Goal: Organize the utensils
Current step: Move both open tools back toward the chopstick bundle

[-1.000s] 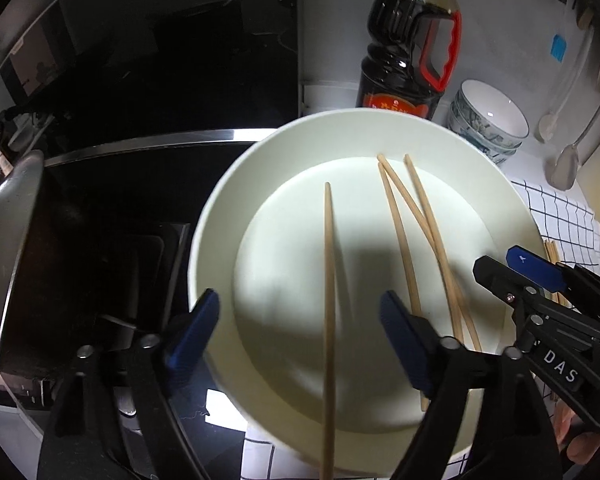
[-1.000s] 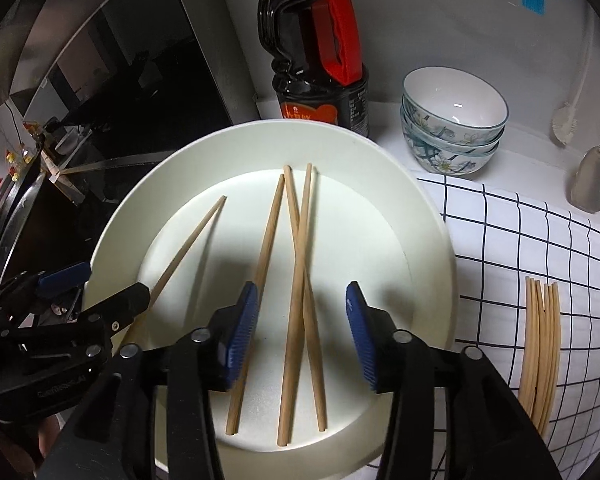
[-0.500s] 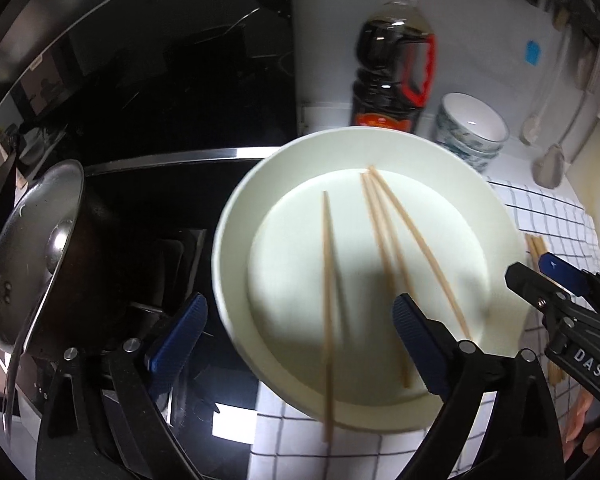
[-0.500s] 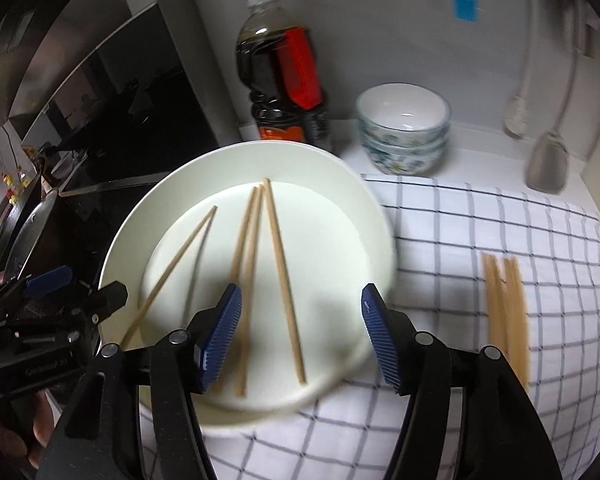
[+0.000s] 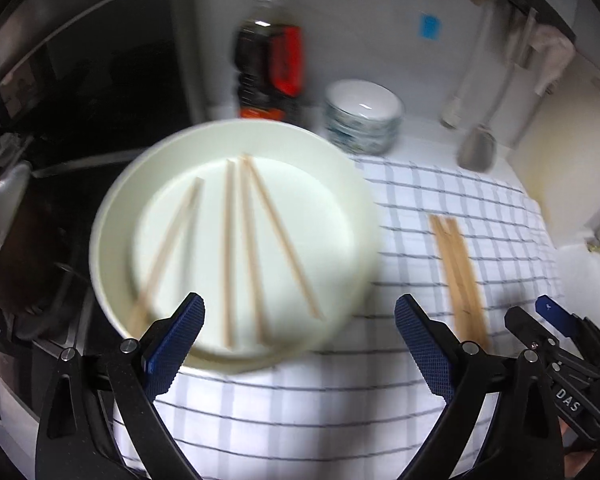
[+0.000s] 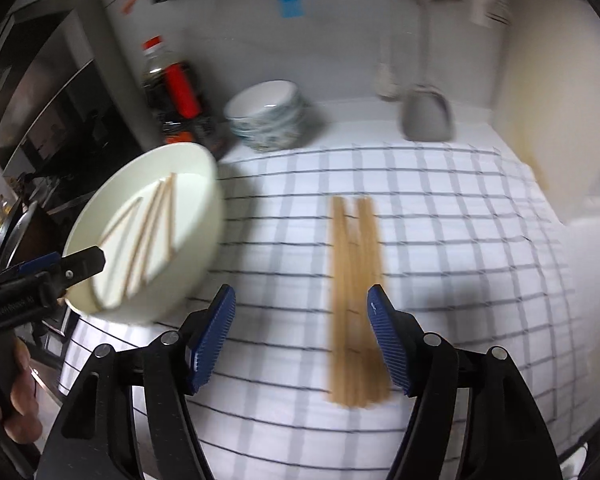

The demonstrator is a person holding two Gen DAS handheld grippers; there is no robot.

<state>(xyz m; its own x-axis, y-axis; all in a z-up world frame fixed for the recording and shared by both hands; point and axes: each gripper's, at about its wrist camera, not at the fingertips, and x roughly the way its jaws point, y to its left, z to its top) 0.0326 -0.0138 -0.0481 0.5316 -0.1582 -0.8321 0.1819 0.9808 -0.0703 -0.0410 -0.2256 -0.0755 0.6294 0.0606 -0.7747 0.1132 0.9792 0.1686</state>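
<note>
below, 4 slim wooden chopsticks (image 5: 244,248) lie on a round, glossy white plate (image 5: 112,216). left gripper (image 5: 300,344) gapes wide, empty; right gripper (image 6: 302,340) is opening, empty, over a chopstick bundle (image 6: 354,300) on checked cloth (image 6: 460,240).

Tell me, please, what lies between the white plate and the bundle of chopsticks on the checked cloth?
Only bare checked cloth lies between the white plate and the chopstick bundle. The right wrist view shows this stretch best.

Home kitchen, stacked bowls (image 6: 265,116) (patterned), sauce bottle (image 5: 270,64); hanging ladles (image 5: 476,148)
</note>
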